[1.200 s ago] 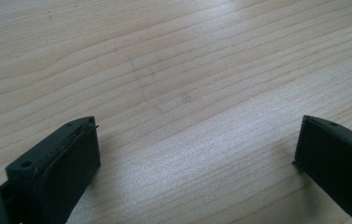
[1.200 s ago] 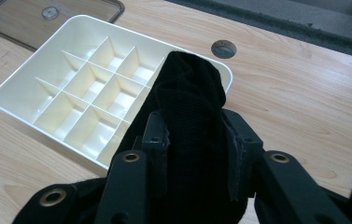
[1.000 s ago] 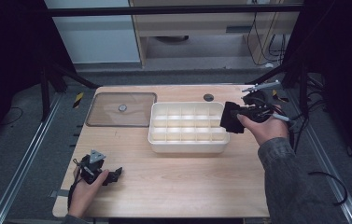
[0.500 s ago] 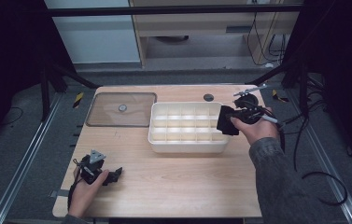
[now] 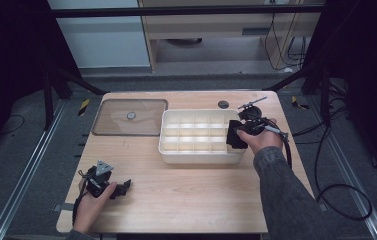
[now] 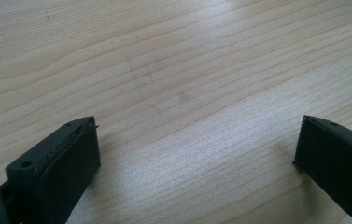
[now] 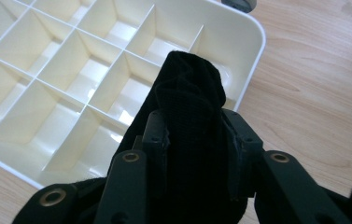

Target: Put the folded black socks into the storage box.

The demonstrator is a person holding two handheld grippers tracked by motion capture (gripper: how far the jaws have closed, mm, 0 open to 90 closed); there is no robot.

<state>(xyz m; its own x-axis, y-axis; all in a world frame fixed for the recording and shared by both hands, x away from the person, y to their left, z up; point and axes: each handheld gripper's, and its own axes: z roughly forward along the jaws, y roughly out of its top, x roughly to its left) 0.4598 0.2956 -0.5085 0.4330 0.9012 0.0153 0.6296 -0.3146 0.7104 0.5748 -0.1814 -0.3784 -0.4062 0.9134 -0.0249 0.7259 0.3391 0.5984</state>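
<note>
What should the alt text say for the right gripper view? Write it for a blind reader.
The right gripper holds a rolled black cloth between its fingers, above a corner of a cream divided tray. The tray's compartments look empty, and it sits on a light wooden table.

Grey sleeve (image 5: 286, 195) on right arm; black grippers w/ trailing black cables.

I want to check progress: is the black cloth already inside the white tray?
Not yet. The right gripper holds the black cloth above the white tray, whose compartments look empty.
</note>
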